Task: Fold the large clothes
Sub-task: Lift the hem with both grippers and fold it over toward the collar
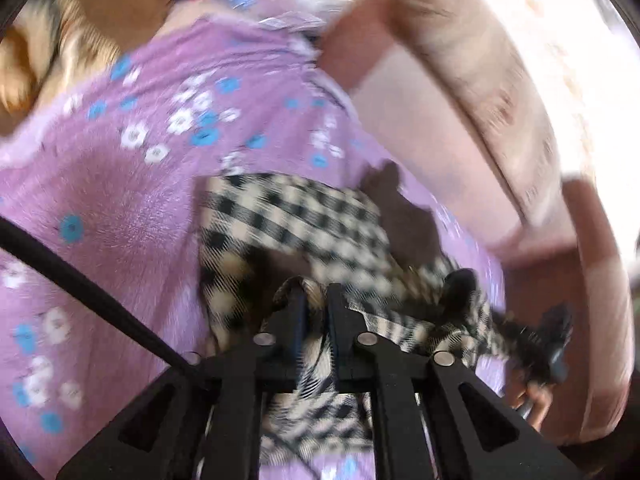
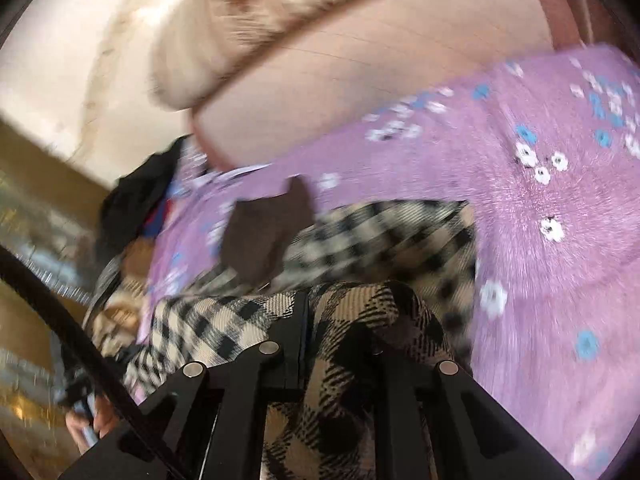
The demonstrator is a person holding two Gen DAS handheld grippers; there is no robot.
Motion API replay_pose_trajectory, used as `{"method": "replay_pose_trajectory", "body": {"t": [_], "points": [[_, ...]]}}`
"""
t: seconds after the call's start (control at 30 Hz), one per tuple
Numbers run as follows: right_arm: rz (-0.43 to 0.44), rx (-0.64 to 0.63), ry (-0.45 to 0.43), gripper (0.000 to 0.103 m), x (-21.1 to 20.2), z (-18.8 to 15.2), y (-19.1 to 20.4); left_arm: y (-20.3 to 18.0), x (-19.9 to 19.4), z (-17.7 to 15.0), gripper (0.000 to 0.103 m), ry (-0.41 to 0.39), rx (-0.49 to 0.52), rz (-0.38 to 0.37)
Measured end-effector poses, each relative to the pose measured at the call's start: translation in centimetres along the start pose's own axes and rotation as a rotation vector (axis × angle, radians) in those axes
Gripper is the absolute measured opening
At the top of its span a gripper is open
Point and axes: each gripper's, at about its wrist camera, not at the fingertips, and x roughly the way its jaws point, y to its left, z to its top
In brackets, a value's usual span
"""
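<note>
Checked black-and-cream garment (image 1: 304, 224) lay bunched on the purple floral bedspread (image 1: 120, 184), folding barely begun by my judgement. Left gripper (image 1: 316, 304) was clamped on its cloth; right gripper (image 2: 308, 312) pinched another fold. Bedspread stretched open leftward; the pink headboard (image 1: 432, 120) crowded the far edge.

Bedspread (image 1: 120, 200): purple, with white and blue flowers, lying flat.
Headboard (image 1: 420, 100): pale pink, padded, just beside the bedspread.
Cushion (image 2: 248, 12): beige, resting on the headboard.
Dark clothes (image 2: 136, 196): heaped at the bedspread's edge.
</note>
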Motion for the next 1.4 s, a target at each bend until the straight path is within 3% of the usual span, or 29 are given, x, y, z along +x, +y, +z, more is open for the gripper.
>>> {"method": "replay_pose_trajectory", "body": {"t": [0.03, 0.1, 0.13, 0.17, 0.2, 0.23, 0.27, 0.4, 0.57, 0.63, 0.87, 0.93, 1.0, 1.07, 1.13, 1.33, 1.4], "points": [[-0.010, 0.028, 0.017, 0.014, 1.3, 0.4, -0.9, 0.9, 0.5, 0.3, 0.045, -0.010, -0.032, -0.015], [-0.014, 0.049, 0.033, 0.018, 2.8, 0.8, -2.0, 2.6, 1.1, 0.8, 0.075, -0.012, -0.096, -0.058], [-0.004, 0.035, 0.020, 0.030, 2.6, 0.7, -2.0, 3.0, 0.7, 1.2, 0.077, -0.024, -0.114, -0.072], [0.020, 0.006, -0.010, 0.055, 1.8, 0.5, -1.6, 2.9, -0.2, 1.6, 0.079, -0.051, -0.098, -0.080], [0.022, -0.015, -0.049, 0.066, 0.7, 0.3, -1.3, 2.6, -0.9, 1.6, 0.081, -0.072, -0.077, -0.079], [0.014, -0.028, -0.095, 0.072, -0.7, 0.1, -1.0, 2.2, -1.8, 1.6, 0.082, -0.098, -0.045, -0.061], [0.004, -0.042, -0.118, 0.072, -1.8, 0.1, -0.9, 1.4, -2.8, 1.3, 0.082, -0.119, 0.004, -0.018], [0.046, -0.159, -0.045, 0.063, -4.4, -1.2, 1.2, -0.1, -3.2, 0.1, 0.082, -0.089, 0.120, 0.108], [-0.011, -0.390, 0.106, 0.056, -1.8, -5.5, 5.3, -0.2, -1.7, -1.7, 0.082, 0.030, 0.089, 0.200], [-0.088, -0.465, 0.125, 0.056, 0.8, -6.3, 6.7, -0.3, -1.9, -2.7, 0.082, 0.032, 0.089, 0.200], [-0.159, -0.341, 0.076, 0.056, 8.0, -2.1, 7.0, -0.8, -0.2, -4.0, 0.082, 0.009, 0.124, 0.291], [-0.170, -0.319, 0.076, 0.056, 7.9, -1.7, 7.3, -0.8, 0.5, -3.9, 0.082, 0.009, 0.141, 0.309], [-0.085, -0.300, 0.072, 0.057, 6.4, -2.2, 7.9, -0.8, 0.8, -3.7, 0.082, 0.022, 0.143, 0.301], [-0.004, -0.291, 0.077, 0.067, 4.6, -2.9, 8.7, -0.7, 0.8, -3.7, 0.082, 0.030, 0.144, 0.286], [0.038, -0.304, 0.097, 0.068, 3.7, -3.7, 9.8, -0.8, 0.9, -3.7, 0.082, 0.035, 0.144, 0.279], [0.159, -0.408, 0.313, 0.069, 4.0, -8.7, 13.9, -1.2, 1.1, -4.1, 0.082, 0.068, 0.164, 0.240], [0.170, -0.410, 0.340, 0.069, 3.4, -10.1, 14.3, -1.2, 1.4, -4.0, 0.075, 0.075, 0.174, 0.227]]}}
